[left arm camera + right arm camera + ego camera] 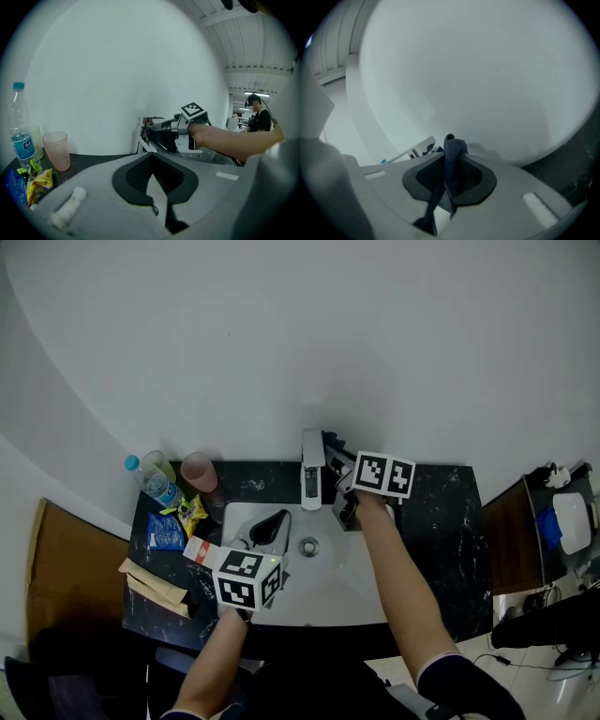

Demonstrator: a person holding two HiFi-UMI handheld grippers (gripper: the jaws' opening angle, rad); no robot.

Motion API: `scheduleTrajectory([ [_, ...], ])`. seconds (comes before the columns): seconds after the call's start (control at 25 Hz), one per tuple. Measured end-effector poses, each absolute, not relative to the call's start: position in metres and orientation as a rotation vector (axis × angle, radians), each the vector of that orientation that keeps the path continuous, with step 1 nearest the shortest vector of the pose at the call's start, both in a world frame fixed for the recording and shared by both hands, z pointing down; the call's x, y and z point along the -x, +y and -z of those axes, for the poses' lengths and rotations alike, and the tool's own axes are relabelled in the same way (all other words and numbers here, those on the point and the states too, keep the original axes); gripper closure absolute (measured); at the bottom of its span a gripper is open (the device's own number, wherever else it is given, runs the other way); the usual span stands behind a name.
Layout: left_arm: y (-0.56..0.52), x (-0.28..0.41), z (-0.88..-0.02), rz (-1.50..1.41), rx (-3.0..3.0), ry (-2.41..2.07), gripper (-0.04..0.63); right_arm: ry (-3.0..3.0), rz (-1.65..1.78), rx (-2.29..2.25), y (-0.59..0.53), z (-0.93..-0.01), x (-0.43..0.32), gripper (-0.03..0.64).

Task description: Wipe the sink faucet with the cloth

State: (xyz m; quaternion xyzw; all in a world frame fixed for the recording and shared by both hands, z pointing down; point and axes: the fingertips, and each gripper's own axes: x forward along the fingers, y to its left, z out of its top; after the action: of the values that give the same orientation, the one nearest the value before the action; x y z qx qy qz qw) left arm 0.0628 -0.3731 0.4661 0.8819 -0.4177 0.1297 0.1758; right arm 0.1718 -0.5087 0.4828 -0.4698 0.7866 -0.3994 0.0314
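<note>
Plain white wall (281, 334) fills the space beyond both tools. Black marbled counter (441, 521) runs under them and out to both sides. White rectangular sink basin (328, 587) is set in the counter, under and between the two tools. Right tool (451, 164) is up at the back of the basin, jaws pinching a dark blue cloth (452, 159). A fold of the cloth sticks out past the tips and a tail hangs back between the jaws. Left tool (152, 171) is over the basin's front-left part, pads pressed together with nothing between them, pointing toward the back of the sink. Chrome box-shaped sink faucet (311, 470) stands at the back rim, just left of the right tool's tips in the head view and ahead of the left tool. Can't tell whether the cloth touches the faucet. Clear plastic water bottle with a blue cap and label (155, 482) is upright on the counter, well left of the left tool. Translucent pink textured cup (199, 471) is upright beside the bottle, between it and the faucet. Blue snack packet (167, 532) and yellow snack packet (192, 514) lie on the counter left of the left tool, in front of the bottle. Round metal drain (308, 546) is in the basin floor, just right of the left tool's tips, in front of the faucet.
</note>
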Motion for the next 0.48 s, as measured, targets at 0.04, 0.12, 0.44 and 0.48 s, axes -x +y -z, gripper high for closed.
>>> scheduleTrajectory([
  [0.04,-0.372,-0.063,-0.465,-0.362,-2.501,-1.18,0.594,2.437,1.199,1.431,-0.509,-0.472,-0.172,0.557],
  [0.12,-0.37,-0.062,-0.463,-0.352,-2.506,-1.175,0.594,2.467,1.139,1.401,-0.51,-0.451,-0.172,0.557],
  [0.44,-0.366,-0.05,-0.466,-0.329,-2.492,-1.167,0.594,2.947,0.694,1.355,-0.514,-0.392,-0.145,0.555],
  [0.48,-0.366,-0.049,-0.466,-0.326,-2.49,-1.166,0.594,3.044,0.634,1.345,-0.515,-0.391,-0.139,0.555],
])
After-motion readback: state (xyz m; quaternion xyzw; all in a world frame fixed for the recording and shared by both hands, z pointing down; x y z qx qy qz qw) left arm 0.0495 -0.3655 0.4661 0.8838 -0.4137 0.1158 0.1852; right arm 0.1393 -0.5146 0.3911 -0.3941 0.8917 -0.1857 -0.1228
